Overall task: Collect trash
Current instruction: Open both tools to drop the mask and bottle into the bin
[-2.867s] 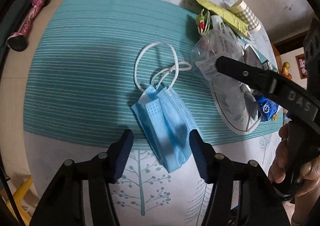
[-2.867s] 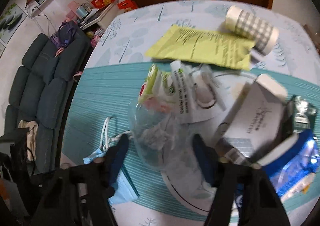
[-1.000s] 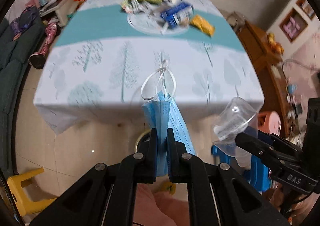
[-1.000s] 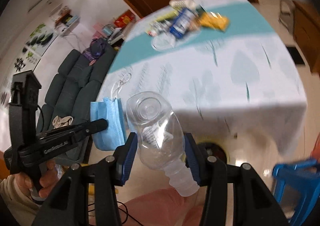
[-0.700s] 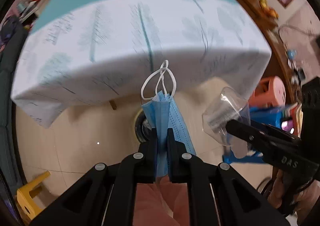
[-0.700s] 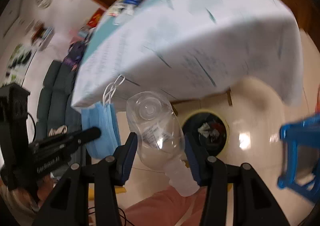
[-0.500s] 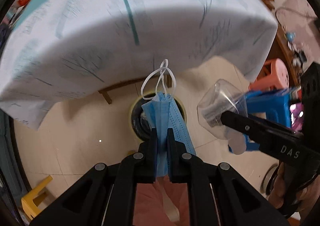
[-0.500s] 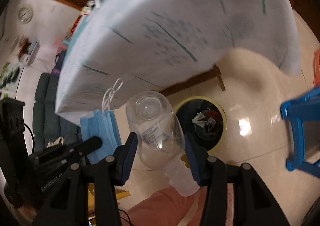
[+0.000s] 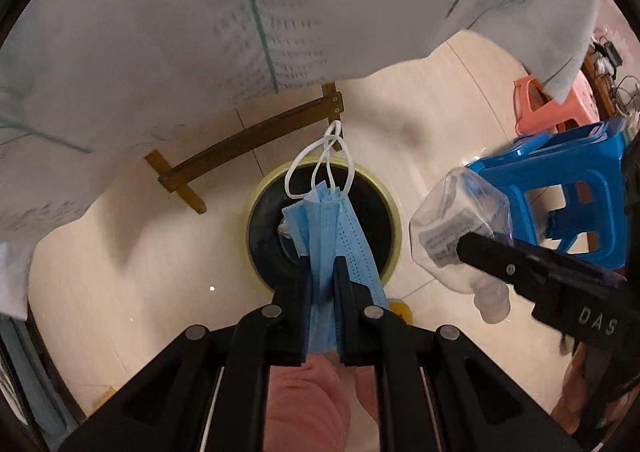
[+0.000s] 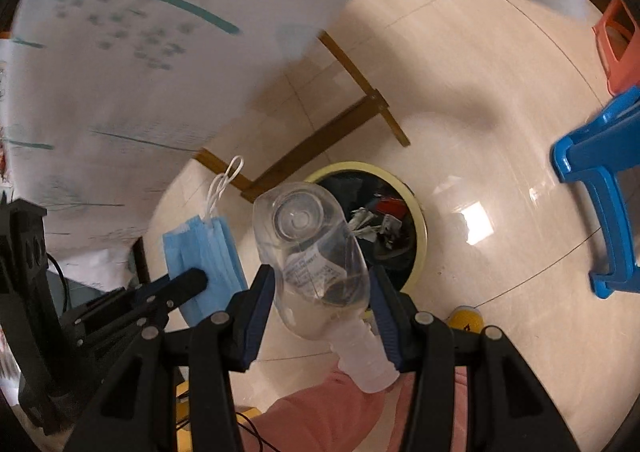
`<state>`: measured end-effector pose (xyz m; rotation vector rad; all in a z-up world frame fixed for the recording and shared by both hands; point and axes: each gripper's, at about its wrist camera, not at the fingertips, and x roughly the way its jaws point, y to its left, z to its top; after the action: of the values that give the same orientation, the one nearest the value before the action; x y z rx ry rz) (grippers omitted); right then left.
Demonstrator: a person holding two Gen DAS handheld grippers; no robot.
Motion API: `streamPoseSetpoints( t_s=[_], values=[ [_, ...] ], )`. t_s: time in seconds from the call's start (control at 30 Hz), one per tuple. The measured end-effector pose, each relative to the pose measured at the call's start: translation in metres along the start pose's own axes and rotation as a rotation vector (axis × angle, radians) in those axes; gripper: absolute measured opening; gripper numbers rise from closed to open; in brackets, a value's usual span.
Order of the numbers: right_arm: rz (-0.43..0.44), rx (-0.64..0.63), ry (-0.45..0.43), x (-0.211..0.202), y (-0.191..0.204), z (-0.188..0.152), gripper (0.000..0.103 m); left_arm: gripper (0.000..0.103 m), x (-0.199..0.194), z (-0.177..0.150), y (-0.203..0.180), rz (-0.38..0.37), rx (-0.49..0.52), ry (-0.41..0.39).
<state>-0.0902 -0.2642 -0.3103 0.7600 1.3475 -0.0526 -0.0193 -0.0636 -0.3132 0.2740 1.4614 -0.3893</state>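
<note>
My left gripper (image 9: pixel 322 272) is shut on a folded blue face mask (image 9: pixel 332 228) with white ear loops, held above a round yellow-rimmed trash bin (image 9: pixel 394 211) on the floor. My right gripper (image 10: pixel 323 280) is shut on a clear crushed plastic bottle (image 10: pixel 312 248), base up, neck toward me, just left of the bin (image 10: pixel 418 219), which holds several scraps. The bottle (image 9: pixel 460 228) also shows at the right of the left wrist view, and the mask (image 10: pixel 204 252) at the left of the right wrist view.
The tablecloth (image 9: pixel 180 31) hangs over the table edge above the bin. A wooden table brace (image 9: pixel 248 143) runs behind the bin. A blue plastic stool (image 9: pixel 568 187) and an orange stool (image 9: pixel 552 103) stand to the right. A pink-clad leg (image 9: pixel 308 404) is below the grippers.
Both grippers have swung down from the table top to the floor side, carrying the mask and the bottle. The bin now lies directly under them and looks larger.
</note>
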Motion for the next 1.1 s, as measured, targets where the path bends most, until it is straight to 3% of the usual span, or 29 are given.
streamPoseSetpoints(
  t_s=[0.17,0.33,0.43,0.8,0.9,1.1],
  values=[
    [-0.028,0.015,0.000,0.034,-0.014,-0.001,0.048,0.022,0.028,0.004,0.010,0.013,0.017,-0.023],
    [-0.044,0.006,0.009,0.063,-0.021,0.001,0.048,0.060,0.048,0.003,0.016,0.024,0.000,-0.034],
    [-0.055,-0.009,0.005,0.074,-0.022,0.001,0.048,0.070,0.054,0.001,0.017,0.051,-0.003,-0.063],
    [-0.074,-0.067,0.031,0.106,-0.001,0.001,0.050,0.079,0.051,-0.018,0.048,0.111,-0.111,-0.135],
    [-0.071,-0.084,0.020,0.108,0.008,0.002,0.053,0.086,0.047,-0.023,0.058,0.114,-0.152,-0.154],
    [-0.069,-0.102,0.014,0.115,0.021,0.006,0.054,0.088,0.040,-0.026,0.070,0.118,-0.204,-0.177]
  ],
)
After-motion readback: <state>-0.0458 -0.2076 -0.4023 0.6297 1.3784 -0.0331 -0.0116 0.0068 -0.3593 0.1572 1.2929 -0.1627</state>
